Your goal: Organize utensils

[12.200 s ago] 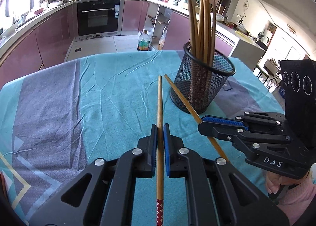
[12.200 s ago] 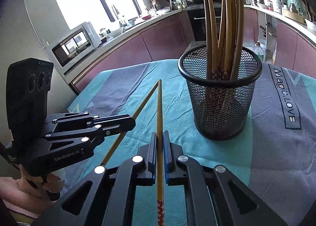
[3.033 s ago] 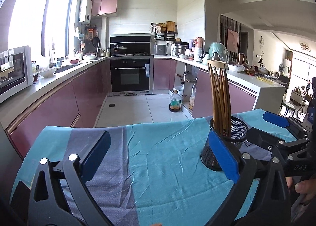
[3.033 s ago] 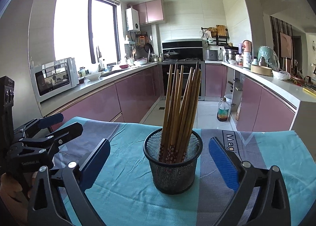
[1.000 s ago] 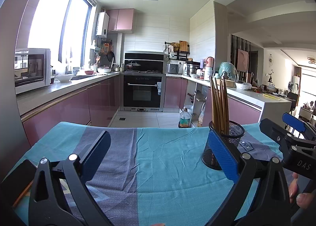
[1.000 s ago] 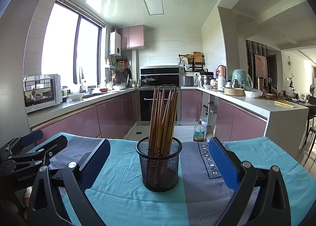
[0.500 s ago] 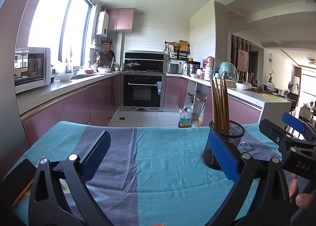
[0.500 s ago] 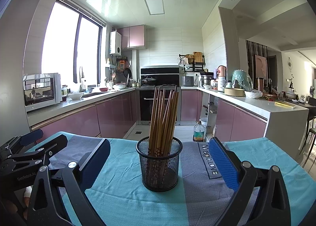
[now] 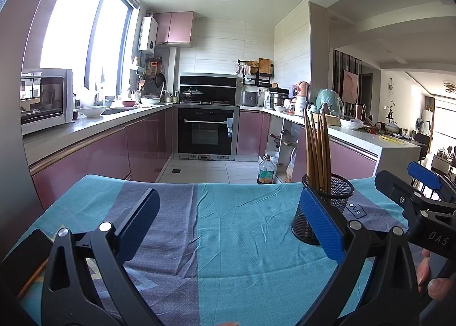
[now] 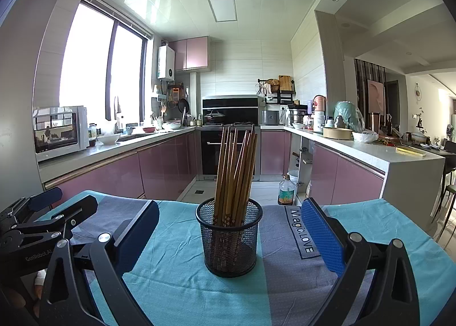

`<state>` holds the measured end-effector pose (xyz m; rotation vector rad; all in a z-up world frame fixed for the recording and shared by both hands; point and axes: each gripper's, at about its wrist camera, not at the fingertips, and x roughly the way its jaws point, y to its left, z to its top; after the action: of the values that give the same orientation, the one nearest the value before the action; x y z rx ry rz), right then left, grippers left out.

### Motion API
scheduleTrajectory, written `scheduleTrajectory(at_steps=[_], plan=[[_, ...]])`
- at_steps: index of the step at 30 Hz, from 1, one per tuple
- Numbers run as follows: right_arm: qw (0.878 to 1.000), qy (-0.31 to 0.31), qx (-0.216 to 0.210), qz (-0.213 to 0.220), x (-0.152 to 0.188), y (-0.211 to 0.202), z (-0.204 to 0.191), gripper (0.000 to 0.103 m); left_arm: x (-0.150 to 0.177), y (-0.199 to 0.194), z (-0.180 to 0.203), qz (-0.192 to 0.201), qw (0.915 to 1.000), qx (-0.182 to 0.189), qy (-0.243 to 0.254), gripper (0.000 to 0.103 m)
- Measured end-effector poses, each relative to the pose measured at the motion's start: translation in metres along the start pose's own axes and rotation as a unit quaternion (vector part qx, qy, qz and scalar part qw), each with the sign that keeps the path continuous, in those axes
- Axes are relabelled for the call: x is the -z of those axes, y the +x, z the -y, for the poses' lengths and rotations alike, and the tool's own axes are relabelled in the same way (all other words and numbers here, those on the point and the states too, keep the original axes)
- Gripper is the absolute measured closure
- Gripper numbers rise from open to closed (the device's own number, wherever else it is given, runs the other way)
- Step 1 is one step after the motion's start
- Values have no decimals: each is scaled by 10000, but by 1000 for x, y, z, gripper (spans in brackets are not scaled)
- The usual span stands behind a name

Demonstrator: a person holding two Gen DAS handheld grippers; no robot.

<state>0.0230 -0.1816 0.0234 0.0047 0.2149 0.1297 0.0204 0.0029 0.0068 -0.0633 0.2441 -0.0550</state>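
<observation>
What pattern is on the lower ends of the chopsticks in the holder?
A small pale floral print on dark red, on the chopsticks just inside the mesh holder; clearest in the right wrist view.

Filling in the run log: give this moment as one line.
left gripper: open, holding nothing | right gripper: open, holding nothing | chopsticks: upright in mesh cup | cup: on tablecloth

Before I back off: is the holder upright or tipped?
Upright. The holder stands flat on the cloth, rim level, chopsticks standing inside it.
</observation>
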Motion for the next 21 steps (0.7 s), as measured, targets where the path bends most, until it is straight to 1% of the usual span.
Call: scheduleTrajectory(at_steps=[21], plan=[[10000,-1,22,-32,0,0,-1,6,2,0,0,-23,10000,-3,-12,6]])
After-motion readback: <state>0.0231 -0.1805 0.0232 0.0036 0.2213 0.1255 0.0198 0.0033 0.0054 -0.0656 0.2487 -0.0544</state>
